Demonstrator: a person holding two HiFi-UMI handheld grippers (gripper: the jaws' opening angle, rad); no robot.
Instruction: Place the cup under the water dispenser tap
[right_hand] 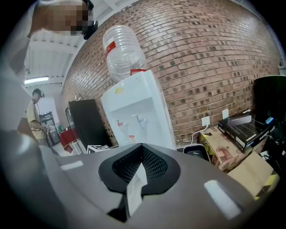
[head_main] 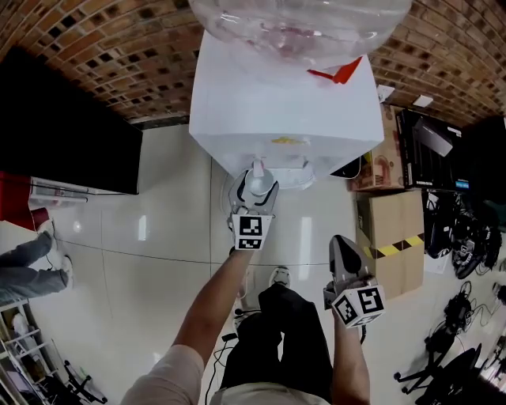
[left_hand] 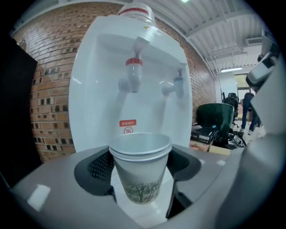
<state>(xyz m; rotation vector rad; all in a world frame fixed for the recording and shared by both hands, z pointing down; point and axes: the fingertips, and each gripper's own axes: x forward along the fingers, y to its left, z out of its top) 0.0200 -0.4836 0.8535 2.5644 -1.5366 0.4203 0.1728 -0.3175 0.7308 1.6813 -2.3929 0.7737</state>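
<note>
A white paper cup (left_hand: 140, 172) with a tree print stands upright between the jaws of my left gripper (left_hand: 140, 157), which is shut on it. It hangs just in front of the white water dispenser (left_hand: 134, 53), below the red tap (left_hand: 133, 74); a blue tap (left_hand: 178, 85) sits to the right of that one. In the head view the left gripper (head_main: 254, 188) reaches the dispenser's front (head_main: 285, 111) and the cup (head_main: 257, 169) shows at its tip. My right gripper (head_main: 341, 251) hangs back to the right, its jaws together and empty (right_hand: 140, 147).
A clear bottle (head_main: 300, 24) tops the dispenser. A black cabinet (head_main: 63, 126) stands to its left, cardboard boxes (head_main: 391, 229) and black equipment (head_main: 431, 150) to its right. A person's legs (head_main: 32, 265) show at the far left. The brick wall (right_hand: 201, 58) is behind.
</note>
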